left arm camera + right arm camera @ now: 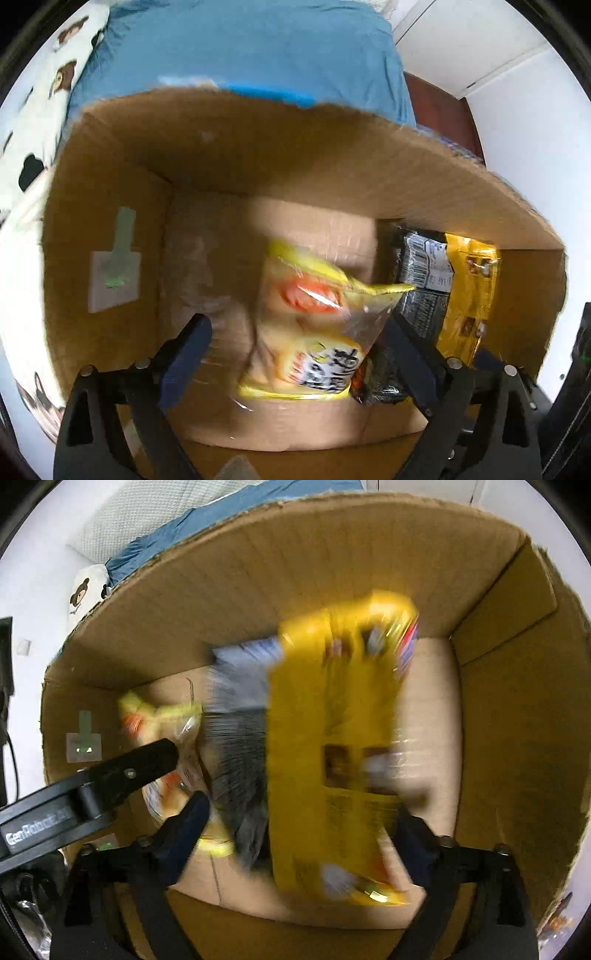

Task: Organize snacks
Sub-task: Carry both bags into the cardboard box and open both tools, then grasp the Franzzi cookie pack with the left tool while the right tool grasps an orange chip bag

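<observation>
**Left wrist and right wrist views: snack packs inside the cardboard box**

Left wrist view: the left claw (295, 354) points down into an open cardboard box (110, 177). Its two fingers are spread wide apart. A light yellow snack bag (314, 325) with a clear window and an orange patch lies between them; whether either finger touches it cannot be told because of blur. The bag's long axis runs roughly away from the camera, along the finger direction, with the printed label end nearest the claw. To its right lies a dark barcoded packet (424, 280), and further right a deep yellow packet (469, 295) rests against the right-hand box wall. A pale sticker with green tape (114, 273) sits on the left inner wall. Blue bedding (240, 48) lies behind the box.

Right wrist view: the right claw (303, 823) also points down into the box (517, 701), fingers spread wide and released. The deep yellow packet (332, 746) lies between them on the box floor, heavily blurred, its long axis running away from the camera. The dark packet (240, 753) lies just beside it on the left. The light yellow bag (166, 720) is further left, where a finger of the left claw (147, 764) reaches in from the left edge. A bear-print pillow (86, 590) is visible beyond the box rim.
</observation>
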### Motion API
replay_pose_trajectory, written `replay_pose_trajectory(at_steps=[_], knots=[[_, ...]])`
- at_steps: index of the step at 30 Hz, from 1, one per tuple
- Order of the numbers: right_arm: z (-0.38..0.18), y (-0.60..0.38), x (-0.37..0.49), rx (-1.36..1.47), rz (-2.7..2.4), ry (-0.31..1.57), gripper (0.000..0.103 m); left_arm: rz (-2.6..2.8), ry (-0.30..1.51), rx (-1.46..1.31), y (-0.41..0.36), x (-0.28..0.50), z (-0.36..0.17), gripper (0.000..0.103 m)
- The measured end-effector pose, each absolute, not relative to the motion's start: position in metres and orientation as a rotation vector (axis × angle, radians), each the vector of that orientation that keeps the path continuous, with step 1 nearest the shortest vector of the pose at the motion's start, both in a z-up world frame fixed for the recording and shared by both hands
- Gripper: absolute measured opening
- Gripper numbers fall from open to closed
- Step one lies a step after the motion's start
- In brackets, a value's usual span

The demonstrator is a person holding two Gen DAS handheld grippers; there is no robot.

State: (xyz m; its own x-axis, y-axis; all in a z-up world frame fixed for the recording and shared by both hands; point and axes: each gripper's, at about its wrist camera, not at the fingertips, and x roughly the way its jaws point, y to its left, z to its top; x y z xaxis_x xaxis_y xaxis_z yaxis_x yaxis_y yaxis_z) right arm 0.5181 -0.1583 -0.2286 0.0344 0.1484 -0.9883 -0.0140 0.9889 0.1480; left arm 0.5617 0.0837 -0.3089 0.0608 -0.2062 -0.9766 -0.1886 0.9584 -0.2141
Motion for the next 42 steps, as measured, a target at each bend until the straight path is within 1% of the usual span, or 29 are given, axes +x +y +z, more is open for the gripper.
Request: replay_pose_trajectory(at_steps=[9,13,17,21,24,27,29,37,42], knots=[[-0.203,-0.151,0.495,0.06,0.139,1.48,0.1,-0.031,1.418,-0.26,0.08,0.53,-0.276,0.096],[-0.171,-0.165,0.465,0.047,0.138,1.43,0.1,-0.029,1.338,-0.238,0.084,0.51,-0.258,0.096],[-0.152,-0.177,0.447,0.041,0.129,1.378,0.1,-0.013,1.264,-0.2,0.085,0.486,-0.235,0.096],[-0.128,-0.183,0.42,0.038,0.126,1.33,0.1,-0.003,1.221,-0.17,0.083,0.475,-0.22,0.096],[-0.113,-0.181,0.424,0.045,0.132,1.302,0.1,0.002,1.185,-0.156,0.083,0.46,-0.209,0.096],[-0.098,-0.174,0.409,0.052,0.138,1.273,0.1,0.002,1.161,-0.151,0.085,0.447,-0.198,0.096],[-0.101,-0.166,0.405,0.061,0.145,1.252,0.1,-0.003,1.144,-0.146,0.082,0.436,-0.19,0.096],[-0.072,-0.167,0.359,0.11,0.184,1.195,0.1,-0.013,1.084,-0.175,0.082,0.387,-0.154,0.096],[-0.076,-0.168,0.321,0.149,0.22,1.223,0.1,-0.007,1.09,-0.216,0.09,0.349,-0.151,0.096]])
